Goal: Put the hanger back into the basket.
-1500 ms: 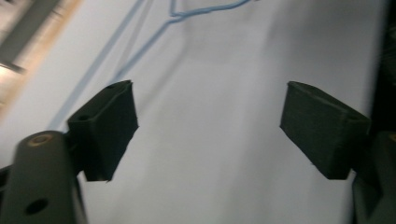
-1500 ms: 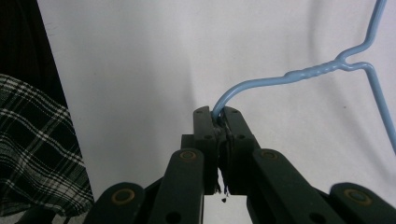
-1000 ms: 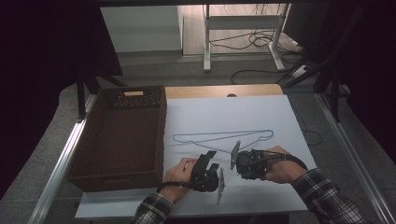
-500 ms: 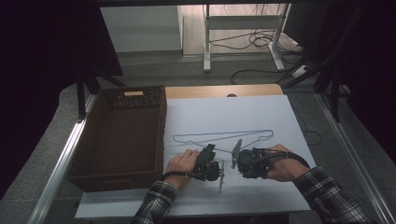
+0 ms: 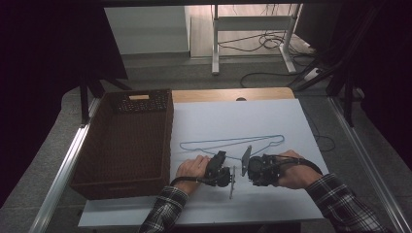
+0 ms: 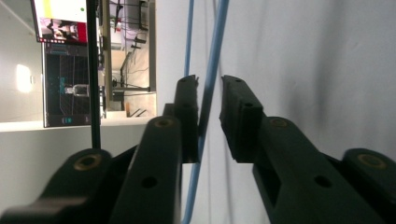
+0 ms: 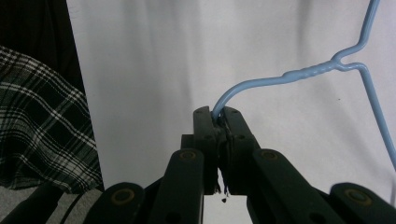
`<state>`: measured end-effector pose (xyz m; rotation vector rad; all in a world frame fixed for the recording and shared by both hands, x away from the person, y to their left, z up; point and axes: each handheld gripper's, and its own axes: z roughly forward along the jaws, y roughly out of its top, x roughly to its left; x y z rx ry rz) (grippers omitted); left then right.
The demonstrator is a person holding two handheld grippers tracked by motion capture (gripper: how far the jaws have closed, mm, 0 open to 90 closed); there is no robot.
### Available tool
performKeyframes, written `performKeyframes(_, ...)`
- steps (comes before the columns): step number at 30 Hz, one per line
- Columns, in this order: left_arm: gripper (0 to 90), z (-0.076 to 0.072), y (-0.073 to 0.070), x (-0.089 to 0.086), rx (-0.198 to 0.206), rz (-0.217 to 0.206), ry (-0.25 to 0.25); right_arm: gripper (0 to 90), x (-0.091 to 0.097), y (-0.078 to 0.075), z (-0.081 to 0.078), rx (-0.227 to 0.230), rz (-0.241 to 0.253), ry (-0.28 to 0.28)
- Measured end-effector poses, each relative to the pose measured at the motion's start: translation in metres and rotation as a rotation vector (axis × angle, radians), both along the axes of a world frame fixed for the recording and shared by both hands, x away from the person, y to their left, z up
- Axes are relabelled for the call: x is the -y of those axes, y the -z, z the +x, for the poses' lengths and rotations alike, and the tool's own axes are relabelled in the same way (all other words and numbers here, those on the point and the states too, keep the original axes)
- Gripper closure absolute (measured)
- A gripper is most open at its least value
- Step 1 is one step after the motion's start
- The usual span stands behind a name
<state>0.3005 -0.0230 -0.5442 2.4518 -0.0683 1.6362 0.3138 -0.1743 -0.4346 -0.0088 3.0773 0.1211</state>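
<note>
A blue wire hanger (image 5: 233, 141) lies flat on the white table top (image 5: 243, 116). My right gripper (image 5: 245, 170) is shut on the tip of its hook; in the right gripper view the hook wire (image 7: 299, 74) curves out from between the closed jaws of my right gripper (image 7: 215, 114). My left gripper (image 5: 221, 155) sits just left of it. In the left gripper view a straight run of the hanger's wire (image 6: 215, 46) passes between the jaws of my left gripper (image 6: 209, 93). Those jaws have just been closing and stand narrowly apart, a sliver of gap beside the wire.
A dark brown woven basket (image 5: 167, 141) stands on the table's left side, close to my left hand. A plaid sleeve (image 7: 42, 121) shows at the left of the right gripper view. Metal rails run along both table sides; cables lie on the floor beyond.
My left gripper has moved right, closer to the right gripper and onto the hanger's wire. The right gripper and the hanger have stayed put.
</note>
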Motion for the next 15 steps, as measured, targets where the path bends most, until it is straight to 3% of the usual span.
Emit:
performKeyframes(6, 86.3, -0.0008, 0.0024, -0.0006, 0.004, 0.023, 0.028, 85.8, 0.0006, -0.001, -0.0001, -0.004, -0.008, -0.009)
performKeyframes(15, 87.7, -0.001, 0.0051, -0.0016, -0.042, 0.03, 0.042, 84.6, 0.0011, -0.0007, 0.0001, -0.014, -0.008, -0.004)
